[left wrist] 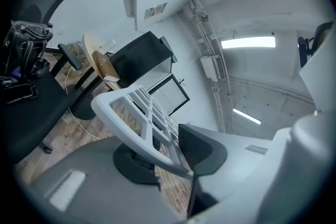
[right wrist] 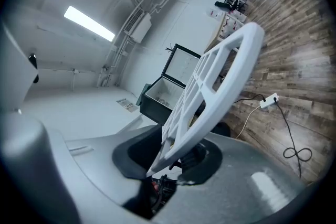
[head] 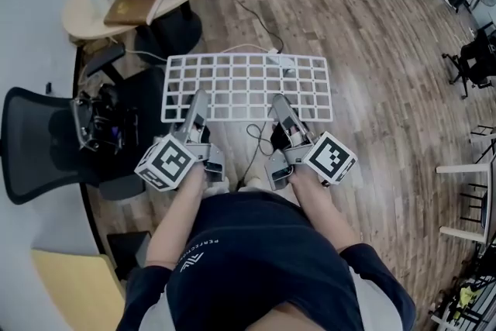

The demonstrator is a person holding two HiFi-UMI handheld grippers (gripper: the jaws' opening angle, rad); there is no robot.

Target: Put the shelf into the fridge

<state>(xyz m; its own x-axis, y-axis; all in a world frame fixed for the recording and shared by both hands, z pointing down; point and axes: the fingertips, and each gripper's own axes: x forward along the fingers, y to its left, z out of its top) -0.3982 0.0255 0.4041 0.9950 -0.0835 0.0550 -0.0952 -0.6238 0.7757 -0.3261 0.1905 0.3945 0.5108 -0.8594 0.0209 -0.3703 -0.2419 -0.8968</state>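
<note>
Carrying the white grid shelf (head: 248,87) flat in the air above the wooden floor (head: 372,50) is the step in hand, I judge. The left gripper (head: 195,111) and right gripper (head: 280,112) each pinch its near edge between their jaws. The mini fridge (right wrist: 164,96) stands ahead with its door open, so next the shelf needs lining up with that opening and sliding in level. Around it are a round table (head: 81,15), a black office chair (head: 35,139) and a power strip (right wrist: 268,99) on the boards

One white grid shelf (head: 248,87), two grippers, left gripper (head: 198,106) and right gripper (head: 280,106), one black fridge (right wrist: 157,102), one round table (head: 81,15), one brown book (head: 132,8), one black mesh office chair (head: 35,139), one white power strip (head: 280,58), two farther dark chairs (head: 474,58).
</note>
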